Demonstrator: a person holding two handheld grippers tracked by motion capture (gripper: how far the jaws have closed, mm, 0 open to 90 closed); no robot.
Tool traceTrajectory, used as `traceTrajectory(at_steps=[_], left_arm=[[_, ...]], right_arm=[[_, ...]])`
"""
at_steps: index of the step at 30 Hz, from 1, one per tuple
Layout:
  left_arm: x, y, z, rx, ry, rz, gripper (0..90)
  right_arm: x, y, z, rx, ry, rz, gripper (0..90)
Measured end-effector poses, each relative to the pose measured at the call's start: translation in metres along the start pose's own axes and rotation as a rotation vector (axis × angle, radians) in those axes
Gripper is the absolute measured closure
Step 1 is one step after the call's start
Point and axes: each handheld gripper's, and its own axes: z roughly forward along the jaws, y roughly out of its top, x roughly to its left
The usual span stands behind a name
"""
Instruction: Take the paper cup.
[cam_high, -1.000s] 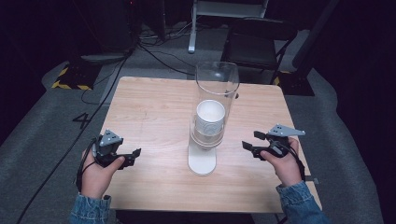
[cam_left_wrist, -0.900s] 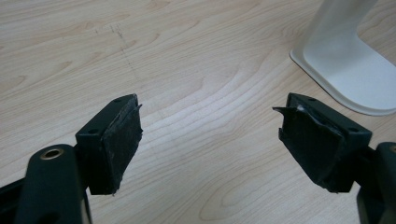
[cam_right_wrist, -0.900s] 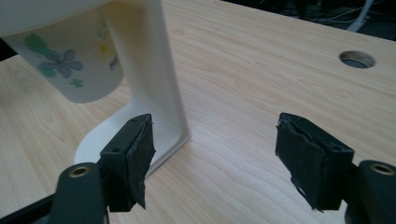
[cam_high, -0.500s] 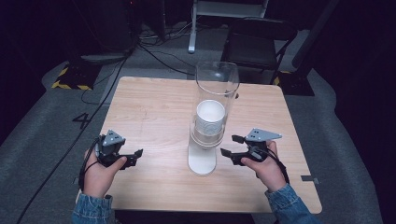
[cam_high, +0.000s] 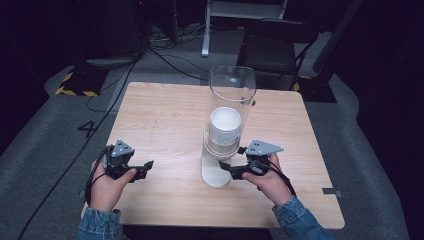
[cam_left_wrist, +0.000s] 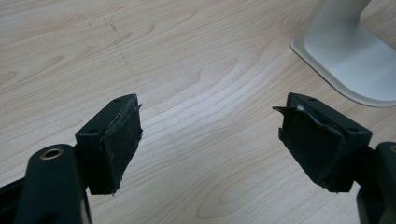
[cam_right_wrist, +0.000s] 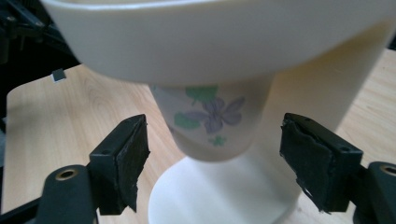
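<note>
Right hand-held gripper (cam_right_wrist: 212, 161) spread wide at frame centre, flanking flowered paper cup (cam_right_wrist: 210, 119) beneath dispenser (cam_high: 231, 107). Left hand-held gripper (cam_left_wrist: 210, 140) wide, above bare counter (cam_left_wrist: 187, 60).

My work surface (cam_high: 165, 115) is light wood grain, set on grey carpet floor (cam_high: 45, 145). Beyond its far edge I see a dark chair (cam_high: 277, 47), black cables (cam_high: 165, 55), and yellow-black hazard tape (cam_high: 75, 91). The surrounding room is dim.
</note>
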Motion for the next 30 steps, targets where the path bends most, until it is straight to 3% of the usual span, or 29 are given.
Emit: traceTrajectory(at_steps=[10,25,30], left_arm=[[0.002,-0.001,0.0,0.002,-0.003,0.0,20.7],[0.0,-0.002,0.001,0.005,-0.008,-0.004,20.8],[0.001,-0.002,0.0,0.002,-0.007,-0.005,20.8]], right_arm=[[0.009,0.001,0.02,-0.104,-0.069,-0.024,30.8],[0.008,-0.001,0.019,-0.109,-0.057,-0.03,33.4],[0.006,-0.001,0.019,-0.105,-0.065,-0.052,33.5]])
